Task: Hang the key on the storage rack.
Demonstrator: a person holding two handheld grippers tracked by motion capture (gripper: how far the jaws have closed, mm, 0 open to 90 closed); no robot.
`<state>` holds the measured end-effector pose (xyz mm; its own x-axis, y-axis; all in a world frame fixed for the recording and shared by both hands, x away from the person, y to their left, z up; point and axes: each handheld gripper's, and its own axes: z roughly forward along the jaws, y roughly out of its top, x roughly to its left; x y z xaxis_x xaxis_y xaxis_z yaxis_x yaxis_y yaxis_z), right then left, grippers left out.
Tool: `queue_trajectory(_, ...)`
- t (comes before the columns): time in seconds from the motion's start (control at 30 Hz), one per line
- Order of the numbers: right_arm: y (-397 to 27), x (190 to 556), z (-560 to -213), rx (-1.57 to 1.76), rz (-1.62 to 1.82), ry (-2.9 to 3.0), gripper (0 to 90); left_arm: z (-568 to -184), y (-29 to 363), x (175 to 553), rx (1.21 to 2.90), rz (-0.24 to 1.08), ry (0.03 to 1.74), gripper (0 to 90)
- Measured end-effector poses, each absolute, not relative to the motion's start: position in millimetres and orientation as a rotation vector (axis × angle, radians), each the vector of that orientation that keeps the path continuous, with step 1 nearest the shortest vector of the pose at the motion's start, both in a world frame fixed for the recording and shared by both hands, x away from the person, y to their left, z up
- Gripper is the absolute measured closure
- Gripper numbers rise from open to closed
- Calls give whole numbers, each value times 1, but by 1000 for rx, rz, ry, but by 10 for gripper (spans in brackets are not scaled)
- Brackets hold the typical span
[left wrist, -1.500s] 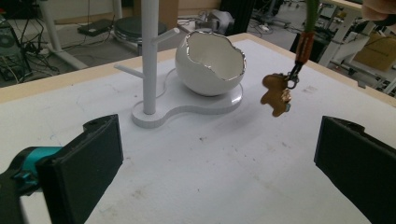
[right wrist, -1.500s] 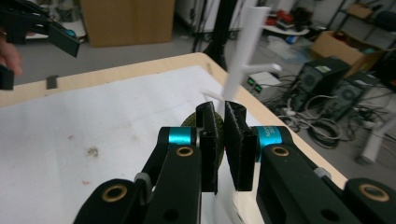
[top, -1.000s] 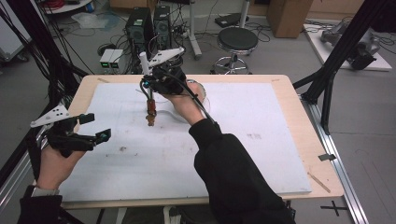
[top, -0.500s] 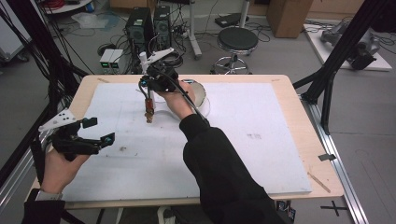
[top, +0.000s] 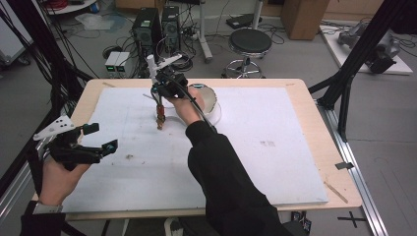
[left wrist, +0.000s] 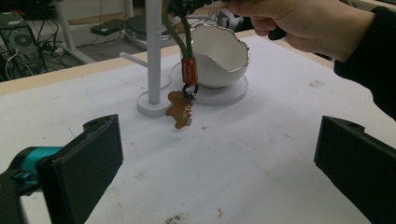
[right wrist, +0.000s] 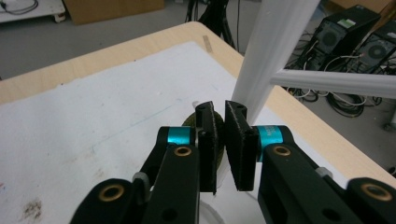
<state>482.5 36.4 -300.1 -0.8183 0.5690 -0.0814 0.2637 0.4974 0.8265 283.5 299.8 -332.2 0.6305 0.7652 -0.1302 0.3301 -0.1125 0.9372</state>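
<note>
Since the earlier frames the right gripper [top: 161, 105] has been carried left and lower, toward the white stand [left wrist: 153, 51], and with it the keychain [left wrist: 183, 95]; the left gripper [top: 101, 137] has been kept where it was. The keychain, a green strap with a red band and a brown gingerbread charm [left wrist: 179, 109], is pinched by its strap between the nearly closed jaws of the right gripper. It is hung just above the white sheet [top: 265, 123], close beside the foot of the stand, the charm seemingly clear of the sheet. Just behind it, a white bowl [left wrist: 222, 53] is seen on a round base. The left gripper is held near the table's left edge, jaws wide apart and nothing between them.
</note>
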Motion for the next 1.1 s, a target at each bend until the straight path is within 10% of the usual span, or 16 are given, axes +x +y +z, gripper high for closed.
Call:
queue_trajectory(0.07, 35, 482, -299, 701, 1256, 2396, 822, -332, 300, 283, 1705, 475, 900, 17)
queue_trajectory(0.27, 21, 472, -280, 701, 1500, 2341, 295, -329, 301, 282, 1705, 490, 911, 17)
queue_trajectory(0.43, 7, 467, -273, 731, 1566, 2374, 105, -326, 300, 282, 1692, 497, 908, 17)
queue_trajectory(1.1, -197, 405, -274, 721, 1453, 2390, 98, -318, 301, 294, 1672, 501, 893, 17)
